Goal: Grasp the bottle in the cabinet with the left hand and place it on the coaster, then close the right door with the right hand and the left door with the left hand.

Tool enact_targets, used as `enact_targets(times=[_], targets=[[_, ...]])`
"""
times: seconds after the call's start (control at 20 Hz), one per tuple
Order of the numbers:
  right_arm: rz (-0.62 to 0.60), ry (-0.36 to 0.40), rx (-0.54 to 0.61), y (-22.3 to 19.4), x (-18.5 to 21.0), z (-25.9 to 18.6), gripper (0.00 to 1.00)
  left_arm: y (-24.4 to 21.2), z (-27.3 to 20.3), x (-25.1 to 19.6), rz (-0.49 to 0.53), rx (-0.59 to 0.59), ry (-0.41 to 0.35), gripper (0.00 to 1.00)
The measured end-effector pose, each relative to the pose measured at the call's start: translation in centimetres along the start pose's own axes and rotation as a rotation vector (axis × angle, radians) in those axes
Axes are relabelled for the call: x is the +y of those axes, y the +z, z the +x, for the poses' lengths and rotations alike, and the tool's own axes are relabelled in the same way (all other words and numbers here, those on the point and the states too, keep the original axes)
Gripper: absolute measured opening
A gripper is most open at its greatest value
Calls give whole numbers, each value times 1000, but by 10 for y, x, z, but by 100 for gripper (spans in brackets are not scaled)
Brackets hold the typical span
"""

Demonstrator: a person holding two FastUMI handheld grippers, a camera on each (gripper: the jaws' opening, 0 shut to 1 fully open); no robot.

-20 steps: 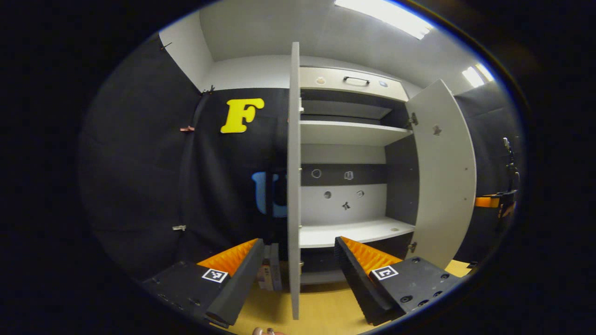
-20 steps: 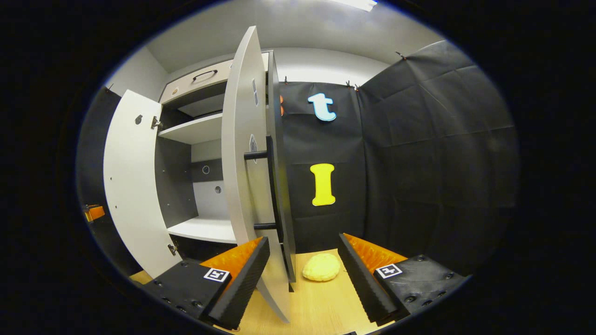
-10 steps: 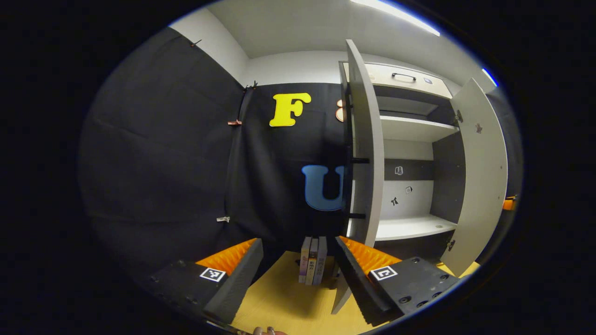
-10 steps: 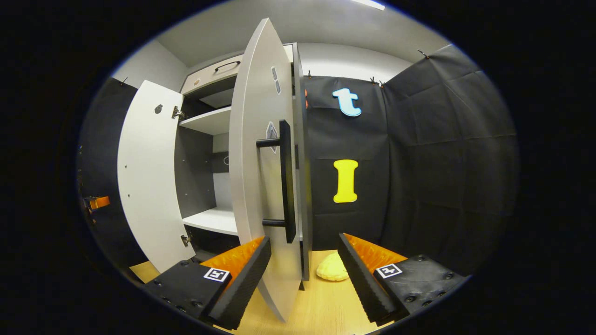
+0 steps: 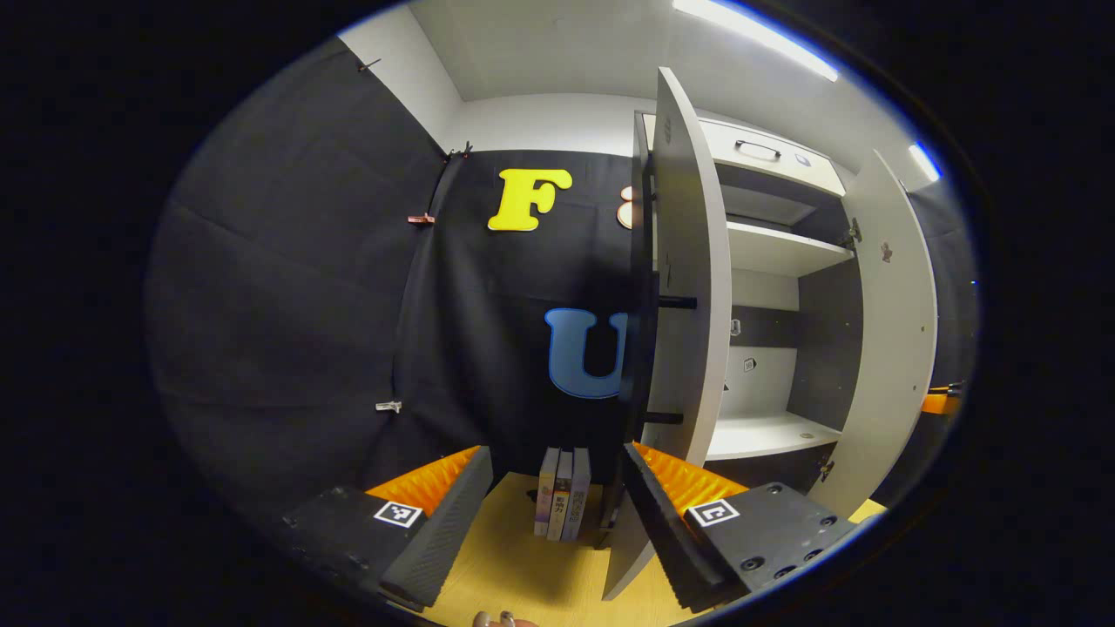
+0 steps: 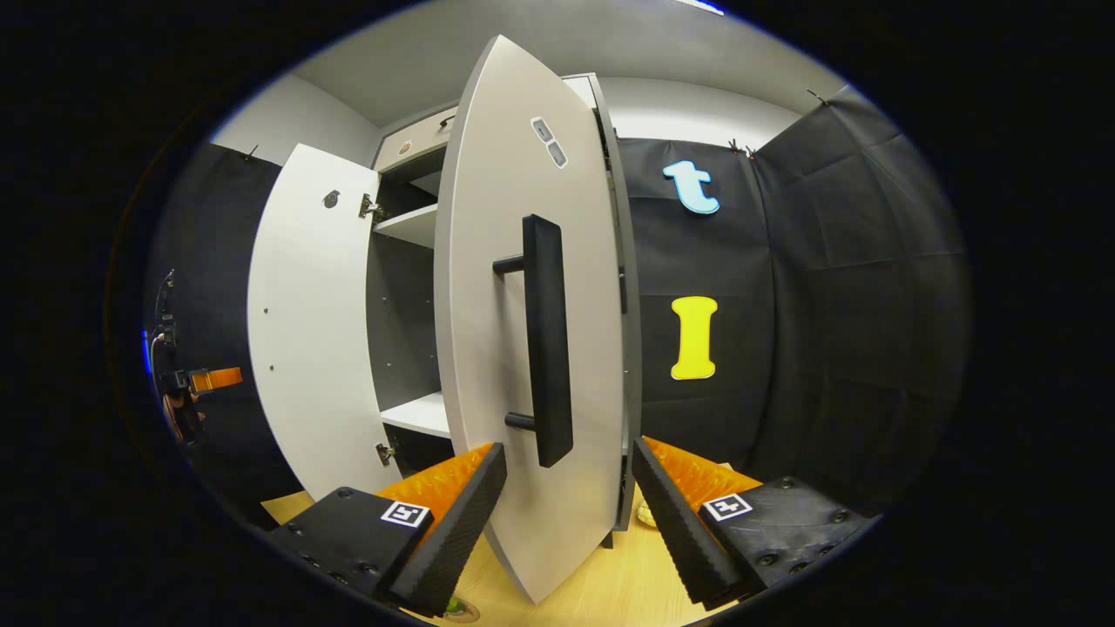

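While both doors are standing open, the right gripper (image 6: 564,514) is sitting with its fingers spread wide and holding nothing, and the pale grey flat-panel right door (image 6: 488,366) is rising just ahead, its lower edge showing in the gap between the fingers. The long black bar handle (image 6: 549,340) on that door is running upright, its long axis vertical, directly above and beyond the gap, slightly toward the left finger; whether anything is touching the panel is not clear. Over in the left gripper view, the left gripper (image 5: 557,522) is also gaping wide and empty, and the matching pale grey left door (image 5: 688,348) is standing nearly edge-on, just beyond the right finger. A row of upright books (image 5: 562,505) is standing on the light wooden tabletop (image 5: 514,575) straight ahead between the fingers. The white cabinet shelf (image 5: 758,433) is lying past the left door, off to the right of the fingers. The bottle and coaster cannot be made out for certain. By my reading, the right door is the step in hand, and the right gripper is much the nearer to it, so a sideways sweep against the panel or handle is looking like the coming call.
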State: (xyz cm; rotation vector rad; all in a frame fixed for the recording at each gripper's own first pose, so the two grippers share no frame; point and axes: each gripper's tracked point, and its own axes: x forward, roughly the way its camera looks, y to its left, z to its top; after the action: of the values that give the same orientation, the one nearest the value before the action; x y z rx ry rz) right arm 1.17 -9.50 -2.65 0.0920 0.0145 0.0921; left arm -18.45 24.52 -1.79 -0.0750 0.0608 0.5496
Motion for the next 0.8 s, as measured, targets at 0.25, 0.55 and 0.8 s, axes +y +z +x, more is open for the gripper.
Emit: enact_targets(times=[0.25, 0.55, 0.8], targets=[[22, 54, 5, -6, 32, 28, 98, -18, 9, 4, -17, 40, -20, 95], [37, 157, 33, -20, 78, 61, 98, -22, 18, 10, -1, 60, -35, 95], [69, 121, -2, -8, 65, 48, 98, -17, 24, -16, 12, 51, -133, 95]])
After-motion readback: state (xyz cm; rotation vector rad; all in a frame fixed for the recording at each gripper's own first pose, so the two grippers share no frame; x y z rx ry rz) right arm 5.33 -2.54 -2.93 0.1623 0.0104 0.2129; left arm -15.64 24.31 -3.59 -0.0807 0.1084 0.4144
